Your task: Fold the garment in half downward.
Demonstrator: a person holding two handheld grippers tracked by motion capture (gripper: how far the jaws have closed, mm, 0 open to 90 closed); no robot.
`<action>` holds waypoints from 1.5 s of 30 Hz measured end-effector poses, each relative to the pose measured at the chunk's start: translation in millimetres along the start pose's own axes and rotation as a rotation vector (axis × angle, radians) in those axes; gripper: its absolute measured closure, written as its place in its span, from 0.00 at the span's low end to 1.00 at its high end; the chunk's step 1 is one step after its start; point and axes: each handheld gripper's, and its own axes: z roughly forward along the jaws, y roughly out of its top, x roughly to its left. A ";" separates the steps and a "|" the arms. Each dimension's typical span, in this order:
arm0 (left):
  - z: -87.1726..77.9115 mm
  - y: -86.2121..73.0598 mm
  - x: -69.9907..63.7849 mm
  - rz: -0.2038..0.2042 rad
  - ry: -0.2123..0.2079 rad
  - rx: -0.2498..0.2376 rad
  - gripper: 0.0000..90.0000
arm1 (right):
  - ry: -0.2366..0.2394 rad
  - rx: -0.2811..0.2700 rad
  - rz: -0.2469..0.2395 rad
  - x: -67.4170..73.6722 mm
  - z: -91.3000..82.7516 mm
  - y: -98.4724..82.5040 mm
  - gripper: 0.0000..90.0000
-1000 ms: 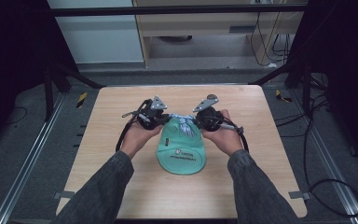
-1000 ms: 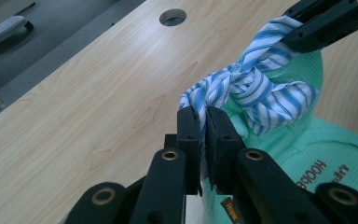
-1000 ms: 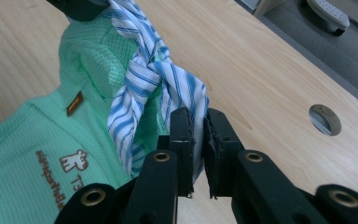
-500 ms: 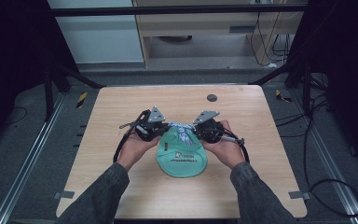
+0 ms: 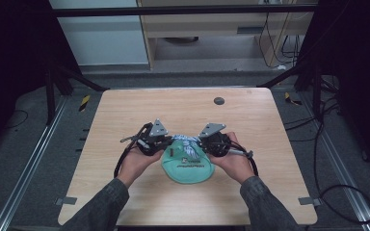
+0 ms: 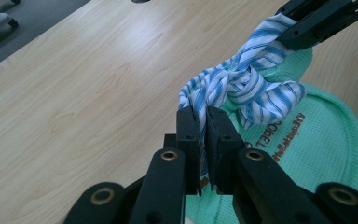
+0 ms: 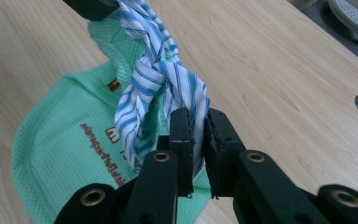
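A mint-green waffle cloth (image 5: pixel 188 167) with brown lettering lies mid-table, nearer the front edge. A blue-and-white striped strip (image 5: pixel 185 140) is tied in a knot (image 6: pixel 242 86) at its top edge. My left gripper (image 6: pixel 200 112) is shut on one end of the strip, left of the knot. My right gripper (image 7: pixel 198 114) is shut on the other end, and the knot (image 7: pixel 154 74) hangs just beyond its jaws. In the high view the left gripper (image 5: pixel 170 141) and right gripper (image 5: pixel 199 142) face each other closely across the knot.
A round dark hole (image 5: pixel 218 101) sits in the wooden table (image 5: pixel 125 110) at the back right. Cables trail from both grippers past the person's wrists. Metal rails (image 5: pixel 29 173) and floor cables flank the table.
Both hands have drawn back toward the near edge, taking the green cloth along by its striped strip. Both grips are unchanged.
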 end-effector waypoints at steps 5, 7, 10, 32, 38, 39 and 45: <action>-1.4 -5.0 -4.1 0.001 -0.006 0.004 0.94 | 0.013 -0.001 -0.004 5.4 -1.4 -3.6 0.91; -1.5 -7.1 -5.3 0.004 -0.009 0.004 0.94 | 0.013 0.003 -0.009 7.7 -1.6 -4.9 0.91; -1.7 -9.9 -6.9 0.005 -0.012 0.003 0.94 | 0.015 0.008 -0.017 10.4 -2.0 -6.1 0.91; -6.3 -31.6 -17.2 0.010 -0.035 -0.006 0.92 | 0.041 -0.001 -0.036 27.1 -7.5 -14.8 0.89; -5.6 -39.9 -20.9 0.007 -0.048 -0.009 0.91 | 0.050 -0.001 -0.036 31.3 -8.4 -19.2 0.89; -5.8 -40.9 -21.7 0.009 -0.047 -0.008 0.91 | 0.050 0.002 -0.039 32.2 -8.2 -20.0 0.89; -6.2 -48.0 -25.9 0.008 -0.051 -0.012 0.90 | 0.060 0.005 -0.036 36.5 -6.9 -25.2 0.89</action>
